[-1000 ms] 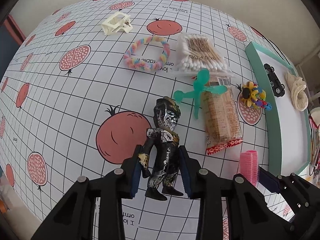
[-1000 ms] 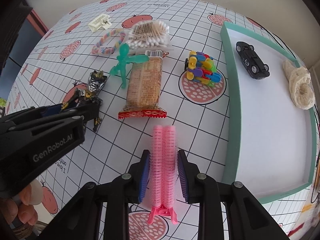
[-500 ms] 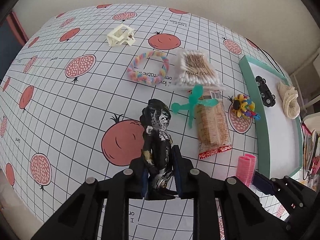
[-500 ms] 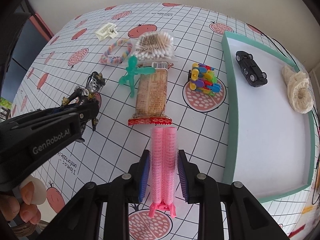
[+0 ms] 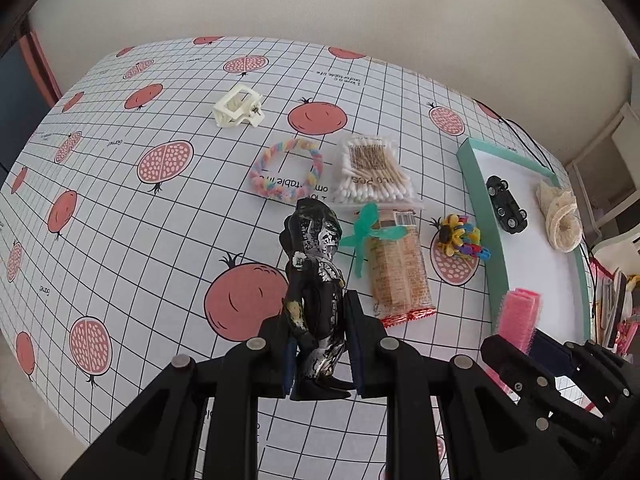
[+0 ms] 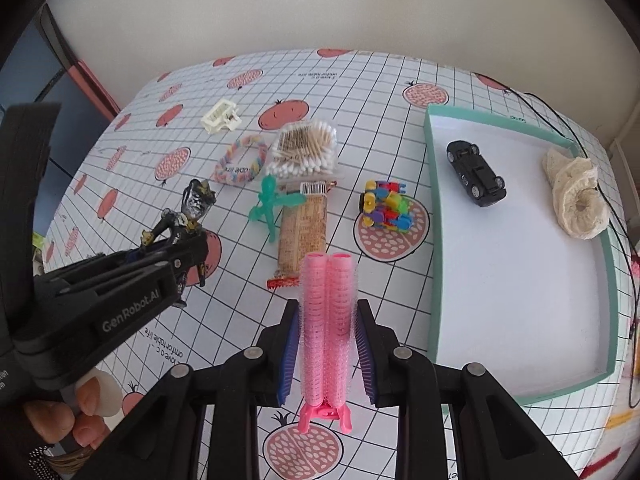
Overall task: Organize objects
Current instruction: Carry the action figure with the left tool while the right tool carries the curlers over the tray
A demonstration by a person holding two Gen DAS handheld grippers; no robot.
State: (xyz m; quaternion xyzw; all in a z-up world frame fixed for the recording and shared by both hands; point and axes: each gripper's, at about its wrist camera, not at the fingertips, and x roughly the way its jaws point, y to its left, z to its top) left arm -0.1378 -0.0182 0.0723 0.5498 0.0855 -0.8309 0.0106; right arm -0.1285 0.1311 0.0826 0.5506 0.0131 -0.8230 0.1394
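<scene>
Left hand-held gripper (image 5: 320, 344) pinched tight on the legs of a black skeleton figurine (image 5: 316, 280), held upright above the table (image 5: 120, 200). Right hand-held gripper (image 6: 326, 348) clamped on a pink hair roller clip (image 6: 328, 320) — pads pressed against both sides, also off the cloth.

Ahead on the table, crowded together: snack packet (image 6: 302, 232), green stick toy (image 6: 272, 204), cotton swab bag (image 6: 304, 152), pastel scrunchie (image 6: 240, 164), cream claw clip (image 6: 220, 118), multicoloured block toy (image 6: 386, 206).

To the right, teal-rimmed tray (image 6: 434, 240) — black toy car (image 6: 476, 172) and beige loofah (image 6: 576, 196) at its far end, near half bare white floor. Near tray rim just beside the right hand-held gripper. Left of the figurine, wide bare cloth out to the table edge.
</scene>
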